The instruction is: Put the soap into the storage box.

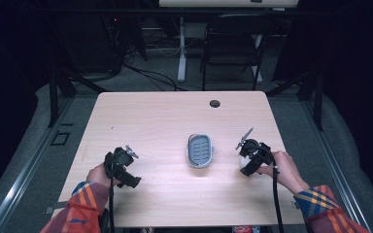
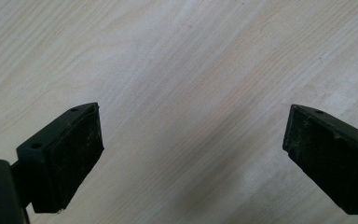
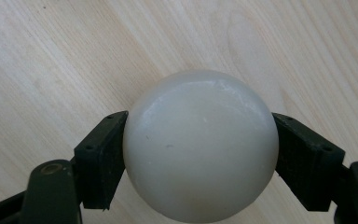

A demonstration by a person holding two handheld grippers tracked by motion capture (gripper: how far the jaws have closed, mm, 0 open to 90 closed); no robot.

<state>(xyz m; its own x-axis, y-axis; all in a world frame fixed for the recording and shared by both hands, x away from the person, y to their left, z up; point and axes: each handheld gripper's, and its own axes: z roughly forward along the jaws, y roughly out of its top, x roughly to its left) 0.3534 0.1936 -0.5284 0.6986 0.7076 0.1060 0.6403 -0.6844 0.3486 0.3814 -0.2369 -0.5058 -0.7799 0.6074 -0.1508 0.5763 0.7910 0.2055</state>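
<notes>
While clamped in the right tongs (image 3: 200, 154), the white soap bar (image 3: 200, 144) sits right of the grey soap dish (image 1: 200, 150). Left tongs (image 2: 193, 158): wide open, empty. Step: carrying. Next, probably: lower into dish, release.

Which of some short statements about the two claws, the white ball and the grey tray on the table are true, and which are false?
1. The right claw is shut on the white ball. True.
2. The left claw holds the white ball. False: its jaws stand wide apart with bare table between them.
3. The grey tray lies on the table between the two claws. True.
4. The white ball sits inside the grey tray. False: the ball is in the right claw, to the right of the tray and apart from it.
5. The left claw is shut. False: it is open.
</notes>
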